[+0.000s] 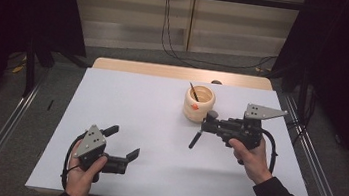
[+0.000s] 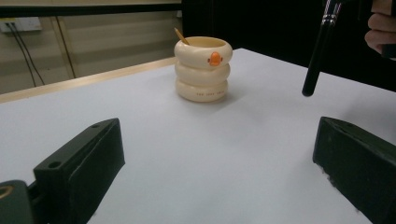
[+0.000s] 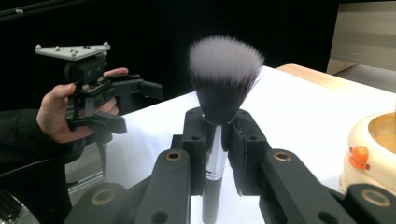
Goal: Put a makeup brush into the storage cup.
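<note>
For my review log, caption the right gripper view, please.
Right claw shut on a makeup brush, bristles up, beside the cream ringed holder.

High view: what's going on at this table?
A person works with two handheld grippers. The right gripper is shut on a makeup brush, held off the white table beside a cream ringed holder that already has a thin stick in it. The left gripper is open and empty near the table's front left.

You are holding the left gripper [image 1: 121, 142] low with jaws spread wide, while your right gripper [image 1: 205, 123] is clamping, jaws nearly together.
</note>
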Demonstrator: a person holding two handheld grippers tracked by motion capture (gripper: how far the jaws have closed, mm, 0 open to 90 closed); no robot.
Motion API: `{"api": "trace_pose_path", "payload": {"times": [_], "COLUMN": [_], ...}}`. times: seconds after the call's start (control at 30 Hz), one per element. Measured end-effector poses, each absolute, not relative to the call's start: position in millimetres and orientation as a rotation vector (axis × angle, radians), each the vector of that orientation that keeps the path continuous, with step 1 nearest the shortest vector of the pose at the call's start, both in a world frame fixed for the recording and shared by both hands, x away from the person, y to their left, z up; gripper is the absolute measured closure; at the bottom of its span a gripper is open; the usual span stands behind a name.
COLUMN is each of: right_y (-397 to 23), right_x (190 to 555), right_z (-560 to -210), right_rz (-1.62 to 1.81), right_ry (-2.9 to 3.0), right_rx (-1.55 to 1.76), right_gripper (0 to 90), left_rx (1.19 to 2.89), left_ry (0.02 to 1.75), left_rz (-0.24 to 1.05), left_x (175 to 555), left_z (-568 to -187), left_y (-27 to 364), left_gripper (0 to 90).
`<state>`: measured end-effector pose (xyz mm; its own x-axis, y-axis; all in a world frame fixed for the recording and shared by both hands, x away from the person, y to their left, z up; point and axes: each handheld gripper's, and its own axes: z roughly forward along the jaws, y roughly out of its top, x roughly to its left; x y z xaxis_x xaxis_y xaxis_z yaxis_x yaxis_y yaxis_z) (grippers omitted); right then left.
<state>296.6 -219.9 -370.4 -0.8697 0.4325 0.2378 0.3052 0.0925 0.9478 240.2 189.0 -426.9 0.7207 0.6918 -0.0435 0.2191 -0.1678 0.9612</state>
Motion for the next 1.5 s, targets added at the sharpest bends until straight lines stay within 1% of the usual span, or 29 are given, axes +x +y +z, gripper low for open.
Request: {"api": "trace_pose_path", "payload": {"times": [0.2, 0.37, 0.43, 0.5, 0.77, 0.97, 1.5], "right_y": [-224.3, -225.7, -224.9, -224.6, -224.3, -223.4, -215.1], "right_x": [300.1, 306.6, 308.2, 309.2, 323.0, 334.2, 354.4], "right_z": [-367.2, -366.8, -365.9, -364.7, -363.6, -357.1, -342.5], "right_rz": [1.907, 1.905, 1.896, 1.894, 1.857, 1.838, 1.787], "right_ry": [2.223, 2.214, 2.213, 2.213, 2.184, 2.169, 2.159], "right_rx": [0.776, 0.803, 0.799, 0.796, 0.836, 0.843, 0.834], "right_gripper": [77.7, 77.6, 77.7, 77.7, 77.7, 77.7, 77.6], "left_rx": [1.714, 1.701, 1.716, 1.703, 1.669, 1.691, 1.710], "left_ry": [0.763, 0.776, 0.768, 0.776, 0.782, 0.787, 0.774], "left_rz": [0.511, 0.490, 0.511, 0.499, 0.483, 0.507, 0.489], "left_x": [234.9, 235.7, 236.4, 237.1, 236.0, 237.0, 237.8], "left_z": [-432.4, -437.6, -438.7, -438.9, -438.0, -439.4, -439.6], "left_y": [202.8, 205.8, 206.6, 208.1, 207.9, 207.7, 205.0], "left_gripper": [1.9, 2.2, 2.2, 2.1, 2.0, 1.9, 1.9]}}
